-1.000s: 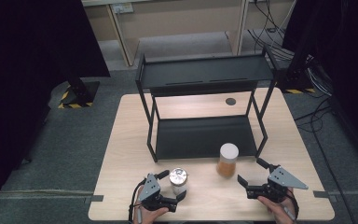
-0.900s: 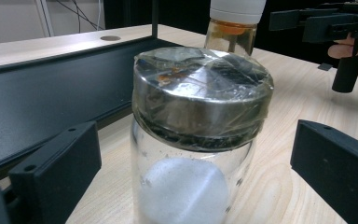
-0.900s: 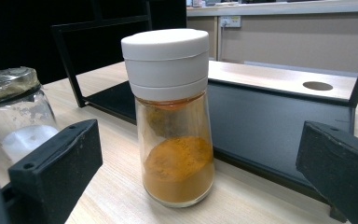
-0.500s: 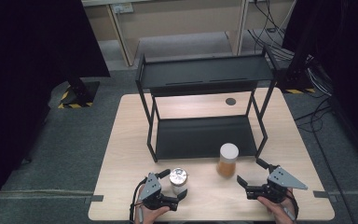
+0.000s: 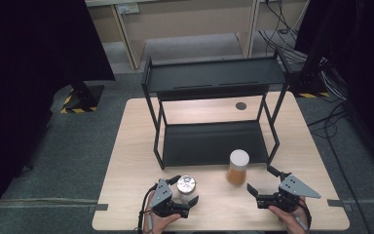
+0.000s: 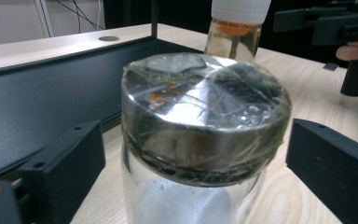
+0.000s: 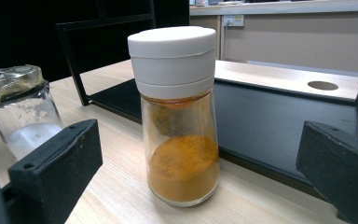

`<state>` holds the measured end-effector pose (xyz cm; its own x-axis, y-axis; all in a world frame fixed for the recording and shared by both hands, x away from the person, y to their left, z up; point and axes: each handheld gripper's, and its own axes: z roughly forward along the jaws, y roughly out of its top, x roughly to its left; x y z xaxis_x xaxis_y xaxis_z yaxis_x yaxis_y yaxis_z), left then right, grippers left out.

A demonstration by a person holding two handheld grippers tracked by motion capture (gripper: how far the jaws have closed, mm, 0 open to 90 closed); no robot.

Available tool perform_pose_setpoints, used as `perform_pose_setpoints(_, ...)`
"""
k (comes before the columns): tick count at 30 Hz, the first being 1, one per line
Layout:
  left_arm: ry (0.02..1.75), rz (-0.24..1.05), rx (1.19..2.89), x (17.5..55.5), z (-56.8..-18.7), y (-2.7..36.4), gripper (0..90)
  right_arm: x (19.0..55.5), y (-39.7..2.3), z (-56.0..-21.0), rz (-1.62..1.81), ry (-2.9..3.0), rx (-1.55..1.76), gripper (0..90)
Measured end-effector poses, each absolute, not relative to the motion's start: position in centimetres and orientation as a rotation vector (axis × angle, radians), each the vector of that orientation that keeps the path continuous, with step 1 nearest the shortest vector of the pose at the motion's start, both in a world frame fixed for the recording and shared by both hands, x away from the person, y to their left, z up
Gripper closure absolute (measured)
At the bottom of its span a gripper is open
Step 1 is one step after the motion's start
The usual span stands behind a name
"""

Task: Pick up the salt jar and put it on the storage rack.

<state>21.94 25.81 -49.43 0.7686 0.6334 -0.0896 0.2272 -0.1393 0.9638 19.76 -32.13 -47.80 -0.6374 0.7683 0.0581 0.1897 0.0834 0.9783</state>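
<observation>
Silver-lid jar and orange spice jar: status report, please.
Left gripper open around silver-lid jar, jaws just closing. Right gripper open, short of spice jar. Rack behind; nothing blocking.

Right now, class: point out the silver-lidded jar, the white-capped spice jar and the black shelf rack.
silver-lidded jar (image 6: 205,112), left gripper view, on its foil-wrapped lid.
white-capped spice jar (image 7: 182,168), right gripper view, on its orange powder.
black shelf rack (image 5: 214,75), high view, on its top shelf.

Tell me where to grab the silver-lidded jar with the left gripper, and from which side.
Grip the silver-lidded jar on its clear glass body just below the lid, coming in level from the person's edge of the table. It stands upright with round sides, so the jaws can close on opposite walls. The left gripper already straddles it, its jaws have just been closing, and gaps remain on both sides.
</observation>
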Motion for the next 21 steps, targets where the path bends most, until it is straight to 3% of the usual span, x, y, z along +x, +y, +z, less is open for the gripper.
perform_pose_setpoints(6, 0.693, 0.400, 1.720, 22.3, -49.4, 25.8, 9.6, 19.8, -32.2, -47.8, 1.589, 1.887, 0.945, 0.5)
perform_pose_setpoints(21, 0.666, 0.391, 1.755, 23.0, -49.2, 25.6, 29.6, 19.8, -32.2, -47.8, 1.592, 1.891, 0.954, 0.5)
